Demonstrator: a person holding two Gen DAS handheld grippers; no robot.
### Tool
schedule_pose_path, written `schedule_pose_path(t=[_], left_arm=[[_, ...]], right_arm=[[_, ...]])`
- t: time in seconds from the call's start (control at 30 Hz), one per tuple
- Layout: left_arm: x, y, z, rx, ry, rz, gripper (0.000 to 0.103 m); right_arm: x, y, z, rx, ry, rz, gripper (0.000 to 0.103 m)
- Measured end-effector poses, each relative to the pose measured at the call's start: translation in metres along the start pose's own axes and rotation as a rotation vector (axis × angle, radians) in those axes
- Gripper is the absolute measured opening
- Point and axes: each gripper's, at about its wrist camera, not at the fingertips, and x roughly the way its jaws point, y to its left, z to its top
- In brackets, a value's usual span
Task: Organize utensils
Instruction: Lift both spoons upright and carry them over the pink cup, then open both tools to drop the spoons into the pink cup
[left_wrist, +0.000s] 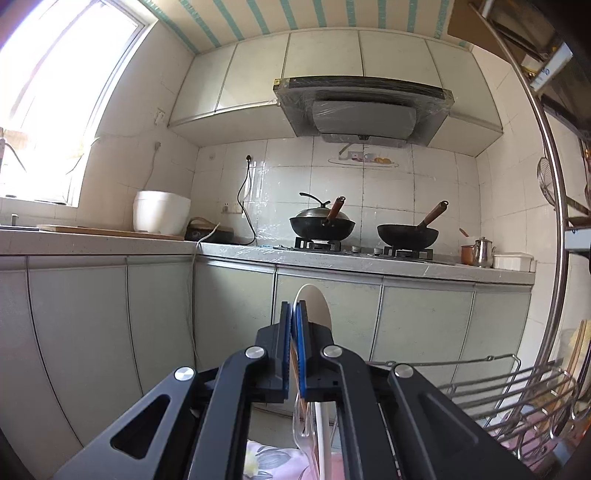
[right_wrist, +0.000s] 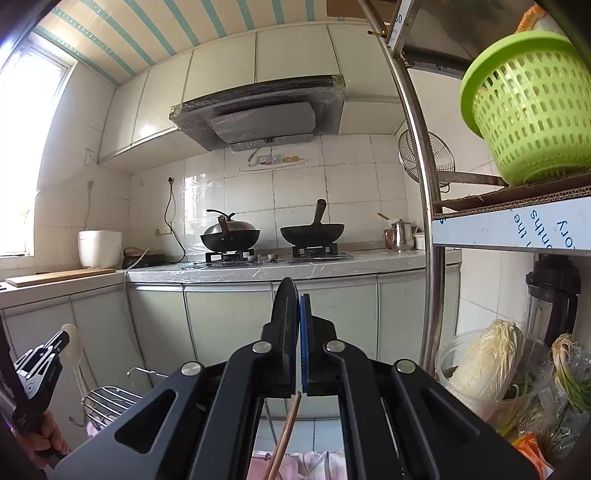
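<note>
Utensils held in both grippers, lifted clear of the wire rack.

White plastic rice spoon (left_wrist: 316, 306) stands upright in the left gripper (left_wrist: 294, 314), jaws nearly closed on its neck, smooth oval bowl above the blue ribbed pads and the handle hanging below. The right gripper (right_wrist: 298, 306) is closed on thin brown wooden chopsticks (right_wrist: 284, 439), which trail down beneath the fingers. Both seem raised this way so they can be carried to a holder. A chrome wire dish rack (left_wrist: 491, 384) sits low to the right; a perforated green plastic basket (right_wrist: 532, 103) rests on the steel shelf (right_wrist: 513, 225).
</note>
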Motion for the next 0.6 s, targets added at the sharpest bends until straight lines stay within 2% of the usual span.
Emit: schedule_pose_path(t=[0.27,0.6], left_arm=[[-0.011,-0.004,-0.022,0.026,0.033,-0.01,0.002],[-0.024,0.008,-0.038,-0.022,0.148,-0.059,0.003]], right_arm=[[0.006,0.006,-0.018,-0.044,0.003,0.001,0.002],[-0.013,0.008,-0.045,-0.01,0.108,0.046,0.002]])
